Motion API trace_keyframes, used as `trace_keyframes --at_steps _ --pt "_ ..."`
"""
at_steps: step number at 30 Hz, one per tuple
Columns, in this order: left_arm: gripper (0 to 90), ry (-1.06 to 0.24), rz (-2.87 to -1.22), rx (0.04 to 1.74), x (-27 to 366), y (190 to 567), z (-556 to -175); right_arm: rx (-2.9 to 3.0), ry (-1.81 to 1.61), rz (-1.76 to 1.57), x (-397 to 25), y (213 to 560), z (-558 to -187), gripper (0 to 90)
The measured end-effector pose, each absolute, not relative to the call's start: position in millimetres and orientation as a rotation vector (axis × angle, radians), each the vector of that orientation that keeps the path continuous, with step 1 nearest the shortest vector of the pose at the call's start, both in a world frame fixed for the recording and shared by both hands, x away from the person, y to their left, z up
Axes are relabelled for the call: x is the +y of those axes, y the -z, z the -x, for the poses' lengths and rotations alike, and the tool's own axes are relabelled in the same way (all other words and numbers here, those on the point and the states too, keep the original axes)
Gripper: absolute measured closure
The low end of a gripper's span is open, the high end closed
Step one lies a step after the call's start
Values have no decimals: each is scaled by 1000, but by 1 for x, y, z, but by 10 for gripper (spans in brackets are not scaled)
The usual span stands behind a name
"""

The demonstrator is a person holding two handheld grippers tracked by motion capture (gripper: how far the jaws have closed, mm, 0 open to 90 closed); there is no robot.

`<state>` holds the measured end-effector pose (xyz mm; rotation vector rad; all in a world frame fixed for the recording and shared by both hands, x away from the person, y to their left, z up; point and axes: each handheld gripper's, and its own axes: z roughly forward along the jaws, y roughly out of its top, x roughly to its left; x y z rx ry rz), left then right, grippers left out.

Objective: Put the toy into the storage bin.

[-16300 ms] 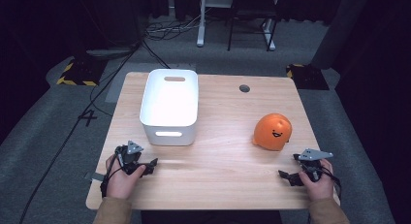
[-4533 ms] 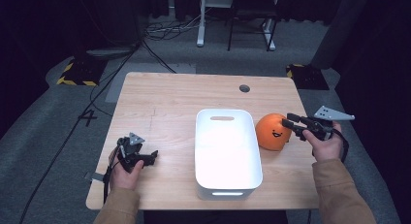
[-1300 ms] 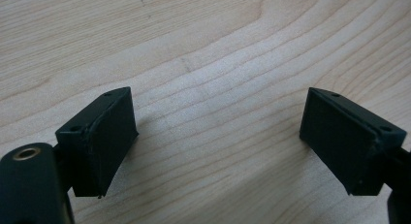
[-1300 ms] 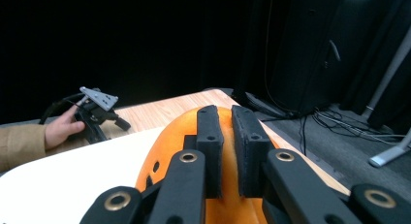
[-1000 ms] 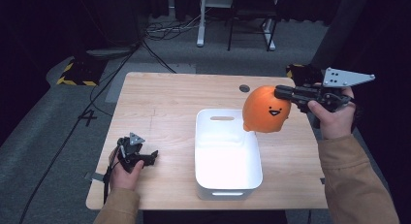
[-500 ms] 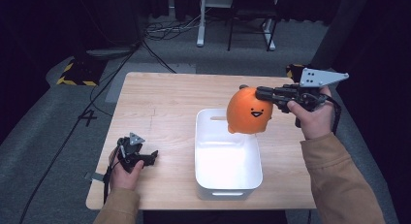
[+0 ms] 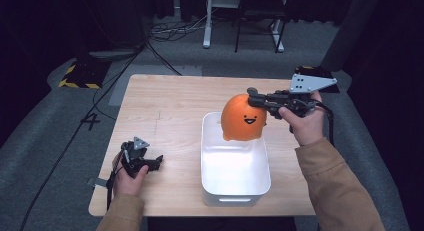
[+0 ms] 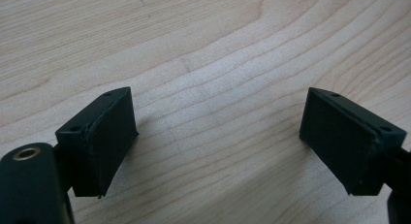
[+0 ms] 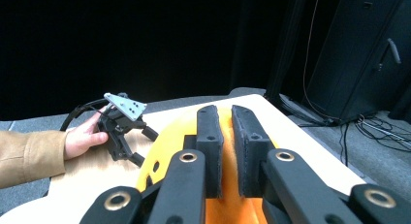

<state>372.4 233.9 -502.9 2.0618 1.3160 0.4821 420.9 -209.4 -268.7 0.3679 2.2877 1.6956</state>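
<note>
An orange plush toy (image 7: pixel 243 118) with a smiling face hangs above the far end of the white bin (image 7: pixel 234 183), held up by my right gripper (image 7: pixel 251 97), which is shut on its top. In the right gripper view the black jaws pinch the orange toy (image 9: pixel 228 204) between them. My left gripper (image 7: pixel 156 162) rests on the wooden table (image 7: pixel 170 106) near the front left, jaws wide open and nothing between the pads (image 8: pixel 104 136). The left gripper (image 9: pixel 138 146) also appears far off in the right gripper view, held by a hand.
The white bin stands lengthwise at the table's front centre-right, its inside bare. Cables (image 7: pixel 165 31), chair legs and a yellow-black striped mat (image 7: pixel 77 76) lie on the floor beyond the table. Dark cabinets (image 9: pixel 358 54) stand at the side.
The right gripper has carried the orange toy left and a little down, from beside the bin to over its far end. The left gripper has stayed put.
</note>
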Motion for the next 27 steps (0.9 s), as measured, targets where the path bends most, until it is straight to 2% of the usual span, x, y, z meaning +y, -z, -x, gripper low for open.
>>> trace_keyframes --at_steps 27 --pt "133 -478 -2064 1312 234 503 -372 2423 -1638 -397 -160 324 -429 828"
